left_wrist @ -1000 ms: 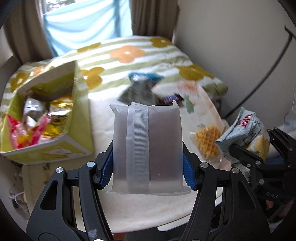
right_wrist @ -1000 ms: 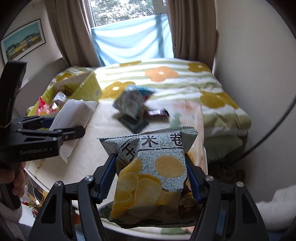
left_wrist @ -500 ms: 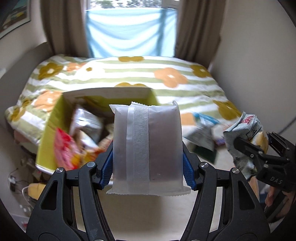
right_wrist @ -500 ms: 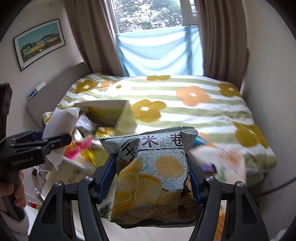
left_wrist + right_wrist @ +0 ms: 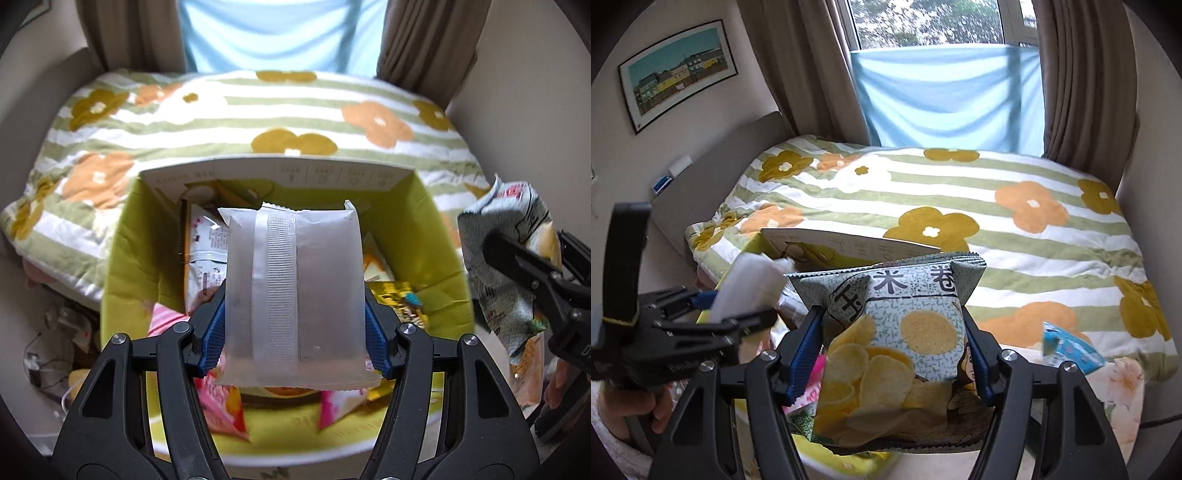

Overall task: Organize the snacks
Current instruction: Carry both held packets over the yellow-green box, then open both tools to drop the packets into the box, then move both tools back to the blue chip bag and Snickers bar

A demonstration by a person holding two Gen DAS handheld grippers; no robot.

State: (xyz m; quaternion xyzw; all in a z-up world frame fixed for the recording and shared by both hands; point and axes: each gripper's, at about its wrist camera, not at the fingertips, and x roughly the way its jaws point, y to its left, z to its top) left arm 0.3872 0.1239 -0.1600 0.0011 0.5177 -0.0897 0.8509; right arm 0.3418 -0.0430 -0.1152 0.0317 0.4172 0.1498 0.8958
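My left gripper (image 5: 295, 336) is shut on a white snack packet (image 5: 291, 295) with a ribbed seam, held right above the open yellow-green box (image 5: 122, 266). The box holds several snack packets, pink, white and gold. My right gripper (image 5: 890, 354) is shut on a chip bag (image 5: 897, 343) with pictured yellow chips. The chip bag also shows at the right edge of the left wrist view (image 5: 509, 258), beside the box. In the right wrist view the left gripper (image 5: 735, 310) and its white packet (image 5: 750, 284) are at the left, over the box flap (image 5: 849, 245).
The box stands at the edge of a table against a bed with a green-striped flowered blanket (image 5: 960, 206). A blue snack packet (image 5: 1067, 349) lies on the table at the right. Curtains and a window are behind. Clutter and cables (image 5: 55, 354) lie on the floor at the left.
Both grippers have swung left from the loose snacks on the table to the box. The white packet is now over the box's opening and the chip bag has come up beside it.
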